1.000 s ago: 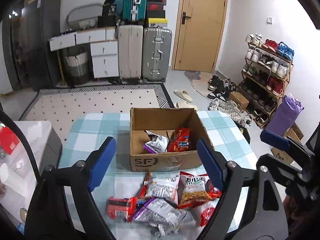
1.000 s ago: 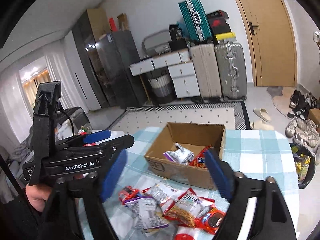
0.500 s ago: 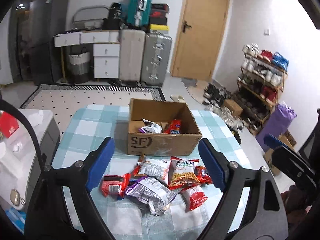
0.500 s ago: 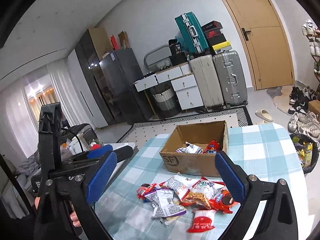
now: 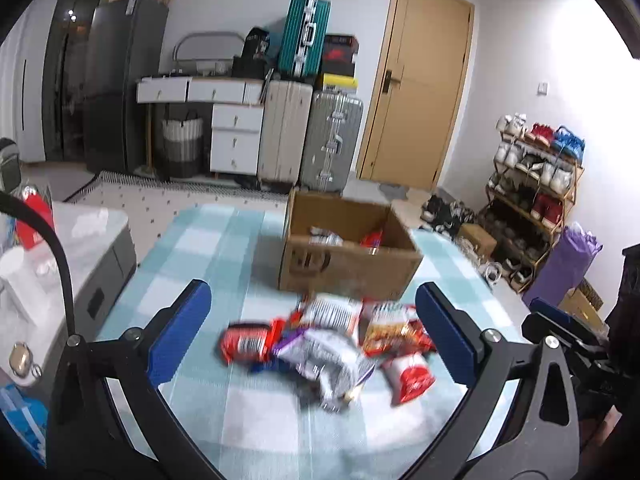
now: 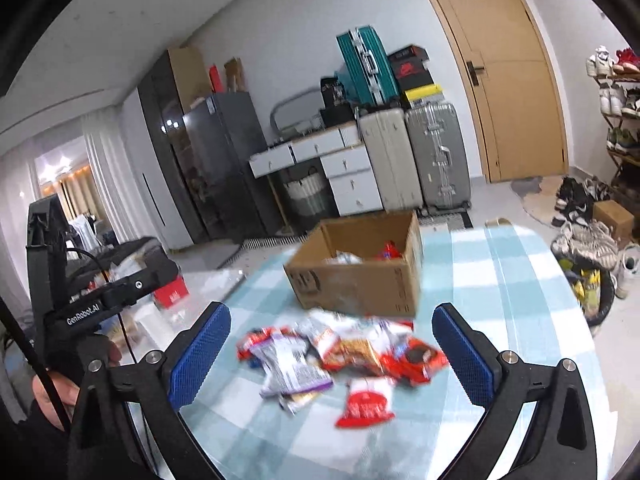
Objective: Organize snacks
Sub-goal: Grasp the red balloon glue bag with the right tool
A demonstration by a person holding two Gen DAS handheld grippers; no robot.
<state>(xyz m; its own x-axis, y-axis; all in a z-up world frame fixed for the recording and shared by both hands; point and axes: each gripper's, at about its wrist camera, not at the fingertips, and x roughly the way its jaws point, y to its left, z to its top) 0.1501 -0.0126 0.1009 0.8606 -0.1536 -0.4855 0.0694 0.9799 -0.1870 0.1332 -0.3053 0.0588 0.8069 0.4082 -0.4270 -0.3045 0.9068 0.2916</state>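
Observation:
A brown cardboard box [image 5: 352, 256] stands on the checked tablecloth [image 5: 224, 264] with a few snack packets inside. A loose pile of snack packets [image 5: 332, 340] lies in front of it, also in the right wrist view [image 6: 344, 356]; the box shows there too [image 6: 360, 276]. My left gripper [image 5: 314, 332] is open and empty, held above and short of the pile. My right gripper [image 6: 330, 350] is open and empty, also above the pile. The left tool's body [image 6: 96, 300] shows at the left of the right wrist view.
A grey side cabinet [image 5: 80, 248] stands left of the table. Suitcases [image 5: 312, 136], white drawers [image 5: 236, 136] and a door [image 5: 416, 80] are at the back. A shoe rack [image 5: 536, 184] and a purple bag [image 5: 568, 264] are on the right.
Both grippers have pulled back and up from the box, so the box and the packets look smaller and farther. Both stay open. The packets have not moved.

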